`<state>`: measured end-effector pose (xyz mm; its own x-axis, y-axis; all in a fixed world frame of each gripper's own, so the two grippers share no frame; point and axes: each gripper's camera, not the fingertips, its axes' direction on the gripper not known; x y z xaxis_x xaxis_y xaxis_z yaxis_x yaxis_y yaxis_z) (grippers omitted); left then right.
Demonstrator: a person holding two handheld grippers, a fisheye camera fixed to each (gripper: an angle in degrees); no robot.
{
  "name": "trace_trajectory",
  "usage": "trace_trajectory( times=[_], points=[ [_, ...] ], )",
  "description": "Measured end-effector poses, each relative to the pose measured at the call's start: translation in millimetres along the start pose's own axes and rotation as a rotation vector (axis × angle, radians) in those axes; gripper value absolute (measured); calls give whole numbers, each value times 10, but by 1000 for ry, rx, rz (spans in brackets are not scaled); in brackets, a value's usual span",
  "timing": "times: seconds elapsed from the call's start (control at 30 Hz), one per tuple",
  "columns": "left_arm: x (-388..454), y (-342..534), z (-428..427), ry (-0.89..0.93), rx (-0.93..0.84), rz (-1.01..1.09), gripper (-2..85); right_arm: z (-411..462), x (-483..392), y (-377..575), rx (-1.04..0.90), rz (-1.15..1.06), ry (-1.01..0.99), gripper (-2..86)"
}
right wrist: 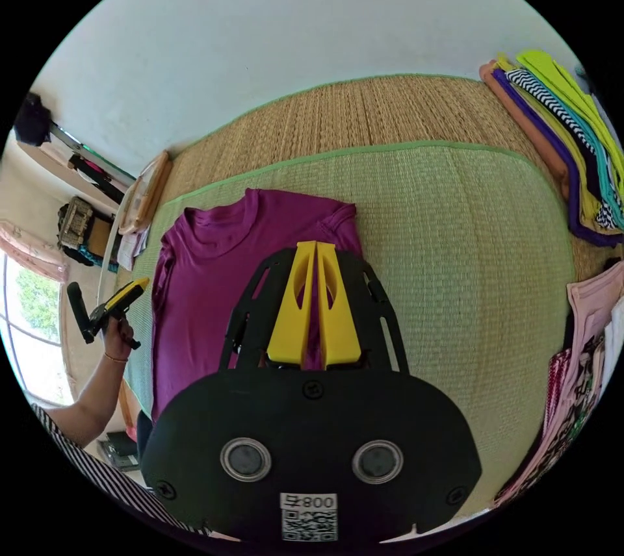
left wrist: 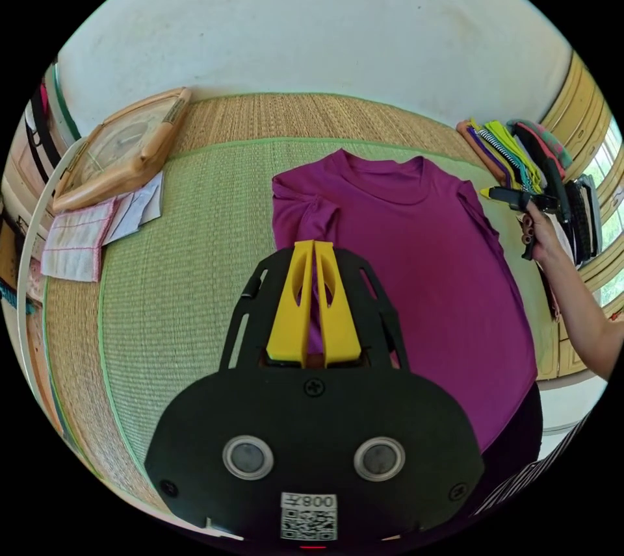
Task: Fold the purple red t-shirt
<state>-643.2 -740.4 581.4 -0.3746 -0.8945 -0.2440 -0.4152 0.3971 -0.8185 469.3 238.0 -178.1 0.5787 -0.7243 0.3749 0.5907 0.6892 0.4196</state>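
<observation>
Left gripper (left wrist: pixel 314 244): its yellow jaws are closed together at frame centre of the left gripper view, tips over the folded-in sleeve; whether cloth is pinched cannot be told.
Right gripper (right wrist: pixel 316 244): yellow jaws are pressed together at centre of the right gripper view, tips over the shirt's sleeve edge; a grasp cannot be confirmed.
Purple red t-shirt (left wrist: pixel 416 270): laid flat on the green woven mat (left wrist: pixel 188 283), collar toward the top of the frame, one sleeve folded inward.
Stack of folded clothes (right wrist: pixel 572 147): seen at upper right of the right gripper view.
Framed clock (left wrist: pixel 120 150): placed at upper left of the left gripper view, beside the folded white cloths (left wrist: pixel 97 231).
</observation>
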Motion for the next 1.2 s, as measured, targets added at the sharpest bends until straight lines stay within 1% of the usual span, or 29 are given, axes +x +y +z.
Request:
trace_trajectory(
  times=[0.07, 0.13, 0.17, 0.2, 0.23, 0.3, 0.43, 0.53, 0.6, 0.63, 0.7, 0.8, 0.9, 1.03, 1.2],
  points=[
    [-70, 124, -7, 10, -27, -9, 0, -95, 53, 183, 22, -6, -23, 1],
    [-155, 237, 115, 2, -114, -26, 0, -51, 117, 348, -17, -6, -1, 1],
    [-216, 307, 177, 14, -152, -30, 0, 46, 181, 437, -71, 0, 12, 1],
    [-293, 359, 91, 19, -119, -59, 0, 152, 251, 509, -135, 2, 13, 1],
    [-334, 369, 48, 19, -122, -81, 0, 188, 288, 544, -158, 10, 19, 1],
    [-454, 444, -242, 71, -53, -110, 0, 69, 406, 674, -111, 46, -33, 1],
    [-631, 720, -674, 123, -14, -130, 1, -264, 499, 905, -46, 37, -96, 2],
    [-794, 1203, -927, 200, -42, -168, 2, -539, 642, 1277, -22, 40, -153, 4],
    [-890, 1716, -1111, 262, -76, -201, 3, -725, 801, 1699, -17, 63, -175, 8],
    [-910, 1851, -1151, 274, -87, -214, 3, -759, 841, 1808, -21, 67, -181, 10],
    [-975, 2388, -1301, 323, -133, -272, 6, -861, 1040, 2280, -59, 107, -202, 19],
    [-1027, 2976, -1439, 323, -197, -328, 14, -940, 1309, 2875, -85, 179, -245, 29],
    [-1080, 3376, -1558, 302, -229, -377, 27, -995, 1529, 3384, -82, 257, -286, 38],
    [-1138, 3595, -1643, 295, -246, -389, 48, -984, 1684, 3803, -103, 295, -268, 61],
    [-1176, 3697, -1550, 291, -339, -350, 69, -876, 1806, 4101, -126, 294, -250, 80]
  ],
)
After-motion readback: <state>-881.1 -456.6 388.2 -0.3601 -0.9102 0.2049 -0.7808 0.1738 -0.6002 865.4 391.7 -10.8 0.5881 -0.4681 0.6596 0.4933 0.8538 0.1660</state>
